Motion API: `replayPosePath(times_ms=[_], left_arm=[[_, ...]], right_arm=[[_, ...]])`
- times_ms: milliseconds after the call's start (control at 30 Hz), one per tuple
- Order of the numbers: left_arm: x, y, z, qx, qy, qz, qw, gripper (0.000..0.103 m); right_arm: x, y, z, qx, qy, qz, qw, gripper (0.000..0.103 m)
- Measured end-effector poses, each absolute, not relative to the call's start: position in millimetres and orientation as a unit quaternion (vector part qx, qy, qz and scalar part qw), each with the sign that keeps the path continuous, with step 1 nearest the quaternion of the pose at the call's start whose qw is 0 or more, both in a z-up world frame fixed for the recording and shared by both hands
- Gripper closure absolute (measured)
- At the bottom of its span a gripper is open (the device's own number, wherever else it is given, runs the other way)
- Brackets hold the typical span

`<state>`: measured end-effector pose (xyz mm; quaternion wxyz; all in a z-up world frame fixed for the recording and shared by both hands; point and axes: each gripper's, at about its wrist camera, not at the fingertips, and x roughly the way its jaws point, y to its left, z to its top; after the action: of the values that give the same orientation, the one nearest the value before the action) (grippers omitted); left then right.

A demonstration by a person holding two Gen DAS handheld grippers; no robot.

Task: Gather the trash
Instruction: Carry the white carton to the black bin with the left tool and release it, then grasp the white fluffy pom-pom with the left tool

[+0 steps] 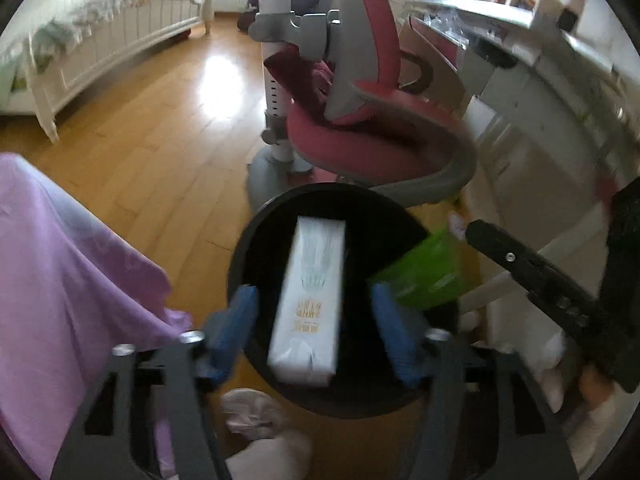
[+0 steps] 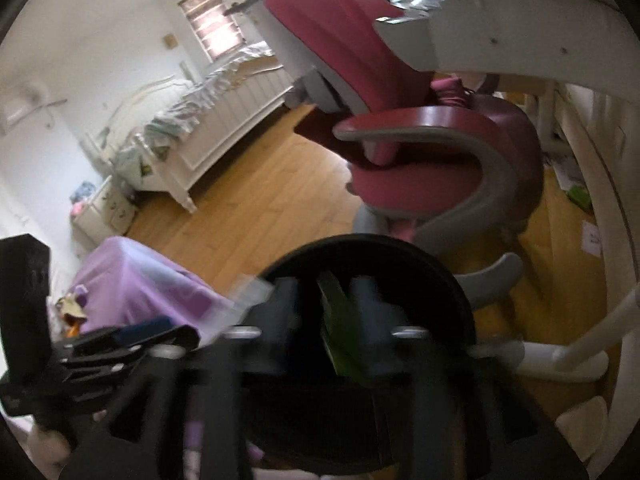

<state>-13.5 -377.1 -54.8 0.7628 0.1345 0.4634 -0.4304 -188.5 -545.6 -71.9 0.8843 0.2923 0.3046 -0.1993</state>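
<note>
A black round trash bin (image 1: 256, 248) stands on the wood floor below both grippers. In the left wrist view a white carton box (image 1: 308, 304) lies in the bin's mouth, between the blue pads (image 1: 236, 328) of my left gripper (image 1: 314, 332), which is open and not touching it. A green packet (image 1: 424, 272) hangs over the bin's right rim. In the right wrist view my right gripper (image 2: 326, 320) is shut on that green packet (image 2: 340, 340) above the bin (image 2: 440, 272). The left gripper's body (image 2: 100, 344) shows at the left.
A pink and grey desk chair (image 1: 360, 128) stands just behind the bin. A white desk (image 1: 540, 92) runs along the right. A purple cloth (image 1: 68, 280) covers something at the left. A white bed (image 1: 100, 40) stands at the far left. Crumpled white paper (image 1: 256, 412) lies by the bin.
</note>
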Motion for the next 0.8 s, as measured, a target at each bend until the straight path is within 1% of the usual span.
replayPosePath(times_ms=[33, 67, 100, 200, 300, 400, 500, 567, 633, 733, 800], left_arm=[[-16, -373, -52, 0.14, 0.453, -0.428, 0.769, 0.021], [-20, -367, -46, 0.144, 0.44, -0.426, 0.778, 0.015], [-23, -361, -39, 0.145, 0.429, -0.424, 0.785, 0.012], [-24, -332, -20, 0.141, 0.407, -0.409, 0.805, 0.011], [-22, -286, 3, 0.107, 0.391, -0.385, 0.83, 0.011], [-15, -230, 22, 0.066, 0.367, -0.345, 0.862, 0.006], [-5, -164, 37, 0.036, 0.338, -0.281, 0.897, 0.006], [3, -114, 40, 0.025, 0.328, -0.229, 0.916, 0.006], [13, -70, 42, 0.011, 0.325, -0.18, 0.928, 0.006], [25, -3, 36, -0.024, 0.323, -0.119, 0.939, 0.006], [29, 36, 33, -0.051, 0.32, -0.093, 0.942, 0.006]], right_arm=[[-190, -544, -72, 0.296, 0.298, -0.205, 0.884, 0.028], [-194, -542, -73, 0.3, 0.287, -0.207, 0.886, 0.024], [-191, -541, -70, 0.302, 0.285, -0.205, 0.886, 0.024], [-181, -533, -68, 0.305, 0.289, -0.187, 0.888, 0.024], [-162, -508, -54, 0.297, 0.288, -0.155, 0.897, 0.024], [-134, -462, -34, 0.277, 0.294, -0.099, 0.909, 0.02], [-100, -401, -14, 0.245, 0.298, -0.03, 0.922, 0.02], [-80, -366, -2, 0.229, 0.3, 0.01, 0.926, 0.017], [-57, -324, 10, 0.213, 0.304, 0.055, 0.927, 0.016], [-19, -267, 20, 0.194, 0.314, 0.097, 0.924, 0.01], [2, -236, 24, 0.186, 0.32, 0.117, 0.922, 0.01]])
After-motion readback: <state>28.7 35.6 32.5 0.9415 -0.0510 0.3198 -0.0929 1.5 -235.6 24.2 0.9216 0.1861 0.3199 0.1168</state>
